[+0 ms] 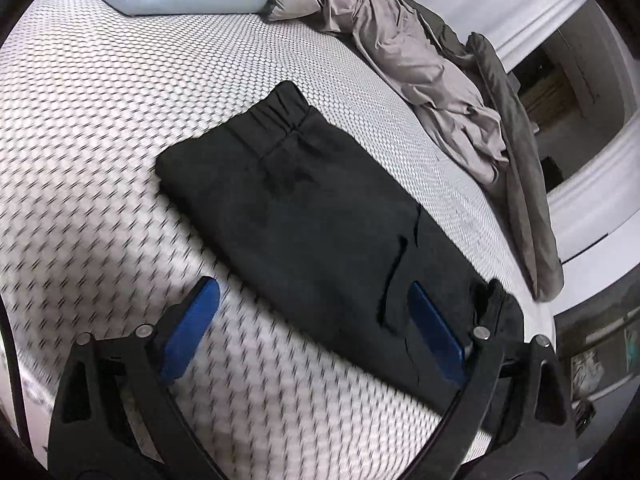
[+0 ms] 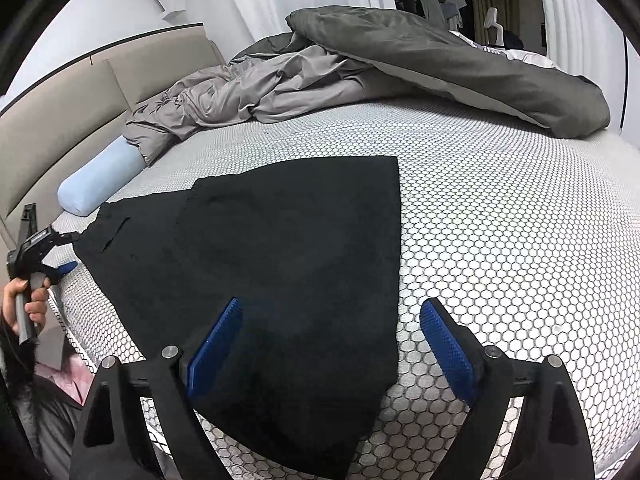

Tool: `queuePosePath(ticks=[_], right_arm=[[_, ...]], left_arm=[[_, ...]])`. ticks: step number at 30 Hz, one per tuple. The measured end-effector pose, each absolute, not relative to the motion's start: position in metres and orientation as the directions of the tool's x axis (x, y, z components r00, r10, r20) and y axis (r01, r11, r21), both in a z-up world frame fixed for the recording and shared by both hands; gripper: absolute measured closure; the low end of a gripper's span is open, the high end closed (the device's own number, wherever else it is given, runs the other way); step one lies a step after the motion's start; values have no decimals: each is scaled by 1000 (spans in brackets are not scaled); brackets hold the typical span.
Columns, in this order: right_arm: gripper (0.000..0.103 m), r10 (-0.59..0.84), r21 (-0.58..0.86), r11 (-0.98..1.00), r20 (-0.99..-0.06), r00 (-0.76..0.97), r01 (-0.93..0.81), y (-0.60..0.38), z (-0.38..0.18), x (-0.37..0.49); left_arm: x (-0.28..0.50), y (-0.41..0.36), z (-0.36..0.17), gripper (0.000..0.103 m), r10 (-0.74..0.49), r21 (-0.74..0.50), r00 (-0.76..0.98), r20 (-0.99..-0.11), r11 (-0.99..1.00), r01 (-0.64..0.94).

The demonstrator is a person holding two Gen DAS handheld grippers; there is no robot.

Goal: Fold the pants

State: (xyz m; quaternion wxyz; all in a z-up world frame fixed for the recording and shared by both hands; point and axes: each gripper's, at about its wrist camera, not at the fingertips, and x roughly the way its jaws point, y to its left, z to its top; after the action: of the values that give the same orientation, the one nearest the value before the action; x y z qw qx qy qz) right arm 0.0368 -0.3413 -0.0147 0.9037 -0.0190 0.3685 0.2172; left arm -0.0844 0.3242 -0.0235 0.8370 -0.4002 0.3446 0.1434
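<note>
Black pants [image 1: 312,208] lie folded flat on the white honeycomb-patterned mattress [image 1: 100,120], the elastic waistband [image 1: 280,116] at the far end. My left gripper [image 1: 316,308] hovers open over their near end; one blue pad is over the mattress, the other over the cloth's edge. In the right wrist view the pants [image 2: 280,240] spread from the left toward the centre. My right gripper [image 2: 332,312] is open above their near corner, gripping nothing. The left gripper [image 2: 70,252] shows at the pants' left end, held by a hand [image 2: 28,304].
A light blue pillow [image 2: 100,184] lies by the beige headboard [image 2: 60,120]. Crumpled grey bedding [image 2: 248,92] and a dark duvet [image 2: 440,60] are heaped along the far side of the bed. Bare mattress [image 2: 500,220] stretches to the right of the pants.
</note>
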Motion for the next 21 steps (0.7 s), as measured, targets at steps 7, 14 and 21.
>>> queuePosePath(ticks=[7, 14, 21], right_arm=[[11, 405, 135, 891, -667, 625, -434, -337, -14, 34], [11, 401, 155, 901, -648, 647, -404, -353, -5, 31], [11, 378, 177, 921, -620, 688, -347, -378, 3, 33]], left_arm=[[-49, 344, -30, 99, 31, -556, 692, -721, 571, -604], [-29, 235, 80, 99, 166, -356, 803, -573, 832, -426], [23, 30, 129, 94, -176, -262, 853, -491, 964, 48]])
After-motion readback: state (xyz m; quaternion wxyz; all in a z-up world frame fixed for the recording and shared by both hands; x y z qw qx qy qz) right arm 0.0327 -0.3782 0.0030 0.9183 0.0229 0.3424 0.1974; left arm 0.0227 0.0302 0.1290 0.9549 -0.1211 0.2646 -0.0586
